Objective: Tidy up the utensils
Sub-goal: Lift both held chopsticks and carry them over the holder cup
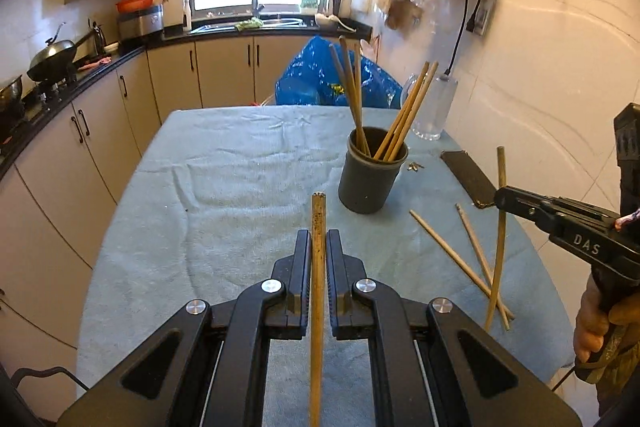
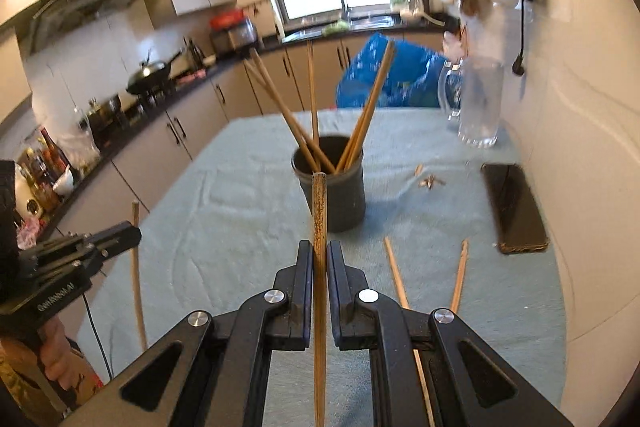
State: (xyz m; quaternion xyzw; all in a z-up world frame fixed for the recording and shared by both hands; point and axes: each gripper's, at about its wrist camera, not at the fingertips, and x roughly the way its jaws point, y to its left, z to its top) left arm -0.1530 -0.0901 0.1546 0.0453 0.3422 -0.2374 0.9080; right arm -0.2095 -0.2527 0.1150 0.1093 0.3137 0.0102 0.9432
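Both grippers have a chopstick each right now. The left gripper (image 1: 319,239) is clamped on a worn bamboo chopstick (image 1: 317,307) that runs straight down the middle between its fingers, tip poking out ahead toward the holder. The right gripper (image 2: 319,251) is doing the same thing, pinching its own spotted chopstick (image 2: 319,267) dead centre, and from its camera the tip lines up right in front of the dark grey utensil cup (image 2: 332,187).

That cup (image 1: 370,179) sits upright on the light blue tablecloth (image 1: 224,187), toward the right side of the table. It already has a bunch of chopsticks (image 1: 404,119) standing in it, fanned out in two groups, one leaning left and one leaning right.

Two loose chopsticks (image 1: 460,259) lie on the cloth near the right edge, crossing each other close to their near ends. In the left view the right gripper comes in from the side, its chopstick standing nearly vertical over those two. Whether its lower end touches the cloth or hangs above it, I honestly can't tell from this angle.

Other stuff on the table: a black phone (image 2: 516,207) lying flat by the wall, a clear glass pitcher (image 2: 478,103) behind it, and some small brownish bits (image 2: 430,181) on the cloth between cup and phone. A blue plastic bag (image 1: 320,75) sits beyond the far edge of the table.
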